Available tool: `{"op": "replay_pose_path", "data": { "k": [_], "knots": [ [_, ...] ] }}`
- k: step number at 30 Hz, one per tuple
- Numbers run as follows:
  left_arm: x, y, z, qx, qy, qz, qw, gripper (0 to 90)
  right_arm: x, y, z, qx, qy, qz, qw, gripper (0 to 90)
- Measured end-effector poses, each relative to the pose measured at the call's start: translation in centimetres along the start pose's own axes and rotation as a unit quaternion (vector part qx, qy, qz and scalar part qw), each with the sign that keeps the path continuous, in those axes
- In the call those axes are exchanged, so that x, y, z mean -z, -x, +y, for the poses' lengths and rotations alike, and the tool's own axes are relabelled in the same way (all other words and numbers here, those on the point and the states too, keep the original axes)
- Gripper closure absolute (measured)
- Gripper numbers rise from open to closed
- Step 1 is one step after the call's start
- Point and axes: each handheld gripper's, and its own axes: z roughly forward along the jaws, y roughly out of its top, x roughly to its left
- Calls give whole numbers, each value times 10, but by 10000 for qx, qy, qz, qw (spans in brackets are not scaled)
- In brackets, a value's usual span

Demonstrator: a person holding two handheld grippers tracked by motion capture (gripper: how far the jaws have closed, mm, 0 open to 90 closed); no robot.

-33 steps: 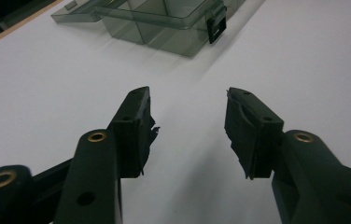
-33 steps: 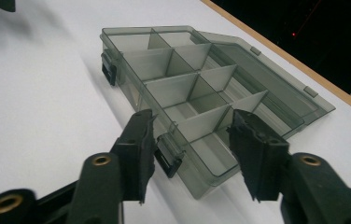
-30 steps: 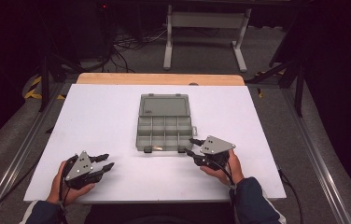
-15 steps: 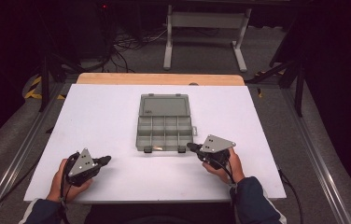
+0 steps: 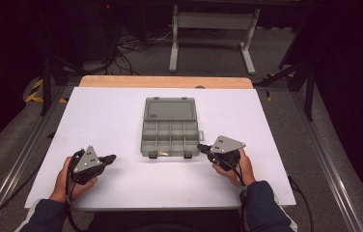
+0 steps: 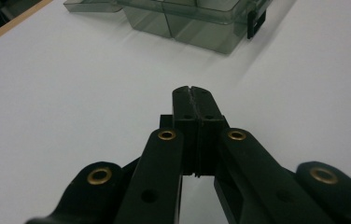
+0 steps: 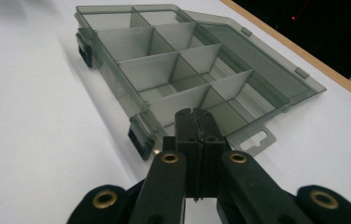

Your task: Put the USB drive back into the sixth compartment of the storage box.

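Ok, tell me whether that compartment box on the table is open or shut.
Open. The compartment box has its lid folded back flat on the table, and the bare dividers show, with nothing in the compartments.

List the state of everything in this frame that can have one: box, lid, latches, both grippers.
Organizer box: open, compartments empty.
Lid: folded back flat on the table.
Latches: undone.
Left hand-held gripper: shut, holding nothing.
Right hand-held gripper: shut, holding nothing, beside the box's corner.
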Motion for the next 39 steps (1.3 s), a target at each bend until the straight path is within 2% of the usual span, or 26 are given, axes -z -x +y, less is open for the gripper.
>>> {"op": "replay_pose_path", "data": {
  "k": [8, 15, 21, 25, 29, 31, 34, 39],
  "knots": [
    [-8, -14, 16, -45, 40, -78, 10000, 896, -2, 14, -3, -180, -106, -111, 9997, 900],
    [-15, -31, 33, -25, 83, -142, 9999, 896, -5, 40, 0, -339, -210, -153, 9991, 900],
    [-25, -49, 59, -178, 79, -245, 9995, 896, -11, 62, 14, -179, -414, -214, 9988, 900],
    [-28, -61, 80, -387, 46, -299, 9988, 897, -13, 79, 24, -230, -385, -211, 9988, 900],
    [-33, -76, 96, -429, 88, -319, 9985, 898, -21, 98, 36, -208, -399, -244, 9987, 900],
    [-36, -80, 98, -432, 86, -329, 9985, 897, -26, 105, 40, -231, -417, -247, 9986, 900],
    [-52, -93, 101, -335, 92, -361, 9987, 898, -39, 113, 43, -187, -545, -251, 9980, 900],
    [-76, -106, 99, -140, -16, -329, 9994, 897, -54, 121, 43, -251, -702, -279, 9968, 900]
  ]
}}
